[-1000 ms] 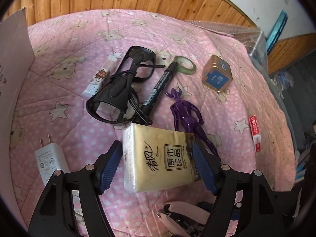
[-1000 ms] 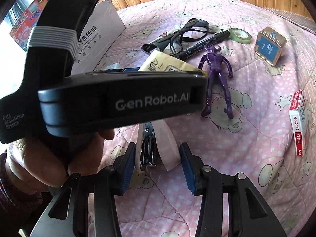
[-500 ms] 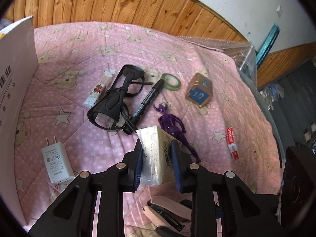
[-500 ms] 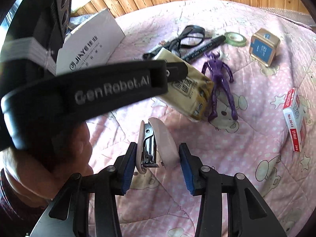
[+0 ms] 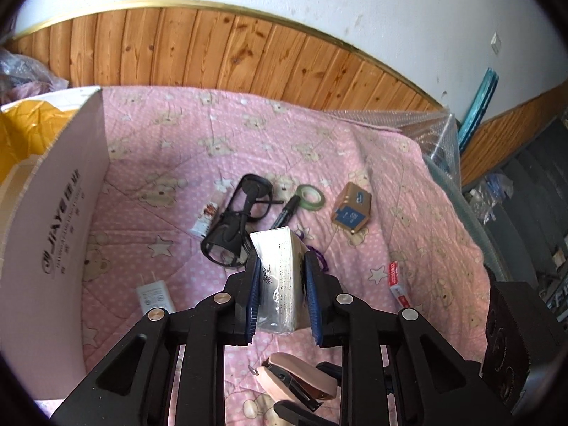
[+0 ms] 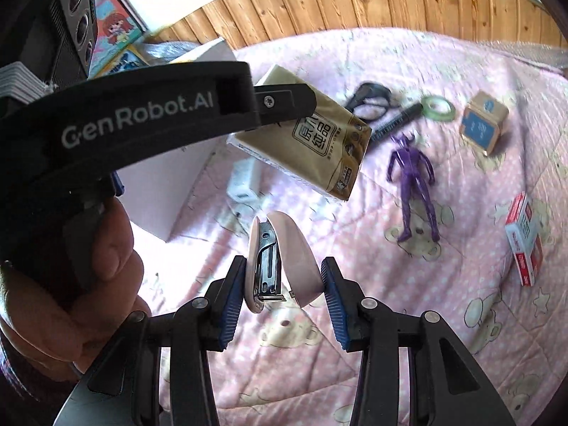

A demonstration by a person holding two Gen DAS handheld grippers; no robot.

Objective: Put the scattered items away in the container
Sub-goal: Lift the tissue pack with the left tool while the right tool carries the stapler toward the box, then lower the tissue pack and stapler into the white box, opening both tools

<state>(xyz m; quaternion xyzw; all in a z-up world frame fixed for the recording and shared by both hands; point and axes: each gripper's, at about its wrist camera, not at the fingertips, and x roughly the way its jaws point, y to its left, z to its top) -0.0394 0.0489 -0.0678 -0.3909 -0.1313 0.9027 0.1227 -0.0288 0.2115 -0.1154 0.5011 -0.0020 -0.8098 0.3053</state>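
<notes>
Left gripper [image 5: 281,296] clamps yellow plastic-wrapped tissue pack [image 5: 280,280] above pink quilt [image 5: 177,163]; right gripper [image 6: 284,296] clamps pink stapler [image 6: 284,266]

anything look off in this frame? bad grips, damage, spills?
No spills or damage visible. One oddity: the tissue pack in the left gripper is squeezed narrow and sticks out well past the pads. The stapler sits on edge in the right gripper, gaping open.
</notes>
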